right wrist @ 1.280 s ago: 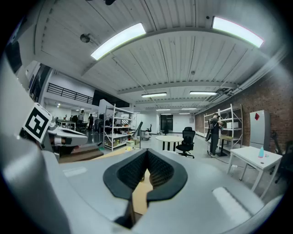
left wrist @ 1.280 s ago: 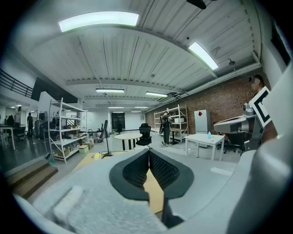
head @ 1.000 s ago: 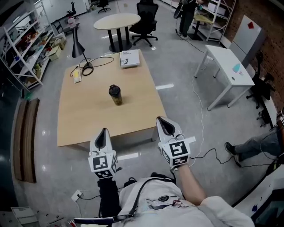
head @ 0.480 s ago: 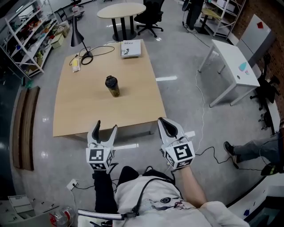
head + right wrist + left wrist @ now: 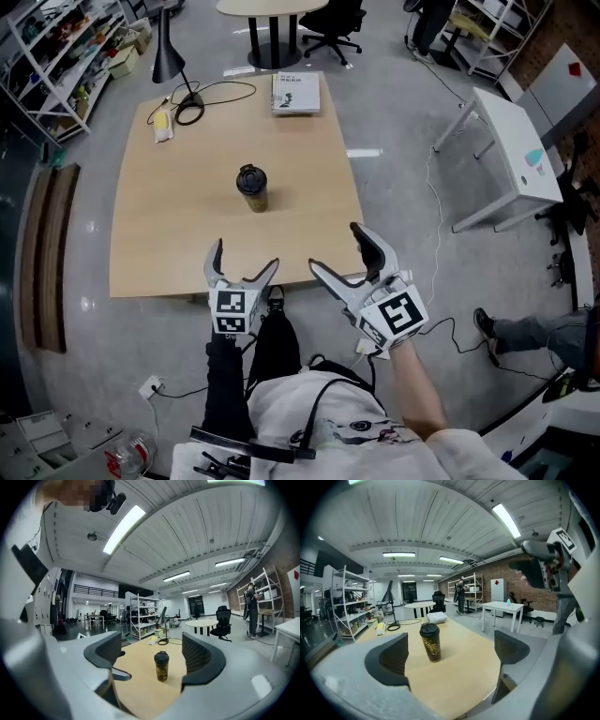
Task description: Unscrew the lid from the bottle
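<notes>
A dark bottle (image 5: 252,188) with a black lid (image 5: 250,176) and gold print stands upright near the middle of the wooden table (image 5: 169,234). It shows in the left gripper view as the bottle (image 5: 430,642) and in the right gripper view as the bottle (image 5: 161,666). My left gripper (image 5: 243,264) hovers at the table's near edge, its jaws opening with nothing between them. My right gripper (image 5: 342,256) is beside it to the right, jaws also opening and empty. Both are well short of the bottle.
A book (image 5: 295,94) lies at the table's far edge, a black lamp (image 5: 171,62) with a coiled cable and a small yellow item (image 5: 163,129) at the far left. A white desk (image 5: 513,141) stands right, shelving (image 5: 56,56) left, a round table (image 5: 272,7) beyond.
Both grippers went from shut to open, the left first. They moved forward to the table's near edge, and the view shifted closer to the table.
</notes>
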`<action>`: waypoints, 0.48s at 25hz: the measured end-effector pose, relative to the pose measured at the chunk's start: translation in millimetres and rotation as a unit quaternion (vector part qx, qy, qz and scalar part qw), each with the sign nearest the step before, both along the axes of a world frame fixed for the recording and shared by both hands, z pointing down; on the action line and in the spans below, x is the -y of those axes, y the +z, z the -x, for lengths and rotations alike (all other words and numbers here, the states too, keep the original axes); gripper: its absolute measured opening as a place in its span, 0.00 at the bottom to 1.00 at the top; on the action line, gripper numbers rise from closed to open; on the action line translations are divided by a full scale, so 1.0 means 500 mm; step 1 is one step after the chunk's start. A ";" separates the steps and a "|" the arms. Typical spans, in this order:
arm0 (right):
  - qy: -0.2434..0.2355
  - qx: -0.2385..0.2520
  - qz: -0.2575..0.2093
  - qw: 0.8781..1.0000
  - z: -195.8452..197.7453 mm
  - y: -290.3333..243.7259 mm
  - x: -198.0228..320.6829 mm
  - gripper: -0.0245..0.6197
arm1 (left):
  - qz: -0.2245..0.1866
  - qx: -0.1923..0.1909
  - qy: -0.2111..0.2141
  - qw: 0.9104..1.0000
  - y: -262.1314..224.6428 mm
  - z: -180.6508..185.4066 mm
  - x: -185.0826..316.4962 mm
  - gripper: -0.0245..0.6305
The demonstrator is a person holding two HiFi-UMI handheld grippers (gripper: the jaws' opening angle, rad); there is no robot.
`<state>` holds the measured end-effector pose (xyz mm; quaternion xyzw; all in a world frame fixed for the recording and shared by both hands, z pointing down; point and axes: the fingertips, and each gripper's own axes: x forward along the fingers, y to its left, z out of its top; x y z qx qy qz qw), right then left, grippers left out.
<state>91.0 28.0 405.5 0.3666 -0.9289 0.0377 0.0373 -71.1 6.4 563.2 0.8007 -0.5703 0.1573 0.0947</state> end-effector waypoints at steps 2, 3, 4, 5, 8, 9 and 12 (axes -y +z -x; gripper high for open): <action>-0.004 -0.008 0.003 1.000 0.032 0.001 0.056 0.71 | 0.008 0.013 -0.009 1.000 0.068 0.035 0.067 0.93; -0.004 -0.009 0.008 1.000 0.046 0.000 0.086 0.73 | 0.012 0.019 -0.012 1.000 0.102 0.050 0.101 0.93; -0.003 -0.008 0.014 1.000 0.060 -0.001 0.118 0.75 | 0.016 0.026 -0.010 0.999 0.137 0.060 0.132 0.93; -0.002 -0.007 0.021 1.000 0.075 -0.003 0.149 0.77 | 0.022 0.034 -0.001 0.999 0.172 0.064 0.161 0.93; 0.006 -0.007 0.038 0.999 0.114 -0.008 0.234 0.78 | 0.038 0.057 0.043 0.997 0.260 0.055 0.223 0.93; 0.011 -0.010 0.041 0.999 0.124 -0.009 0.258 0.78 | 0.045 0.058 0.051 0.996 0.283 0.051 0.241 0.93; 0.026 -0.020 0.050 0.998 0.146 -0.003 0.314 0.77 | 0.065 0.049 0.049 0.995 0.337 0.052 0.294 0.93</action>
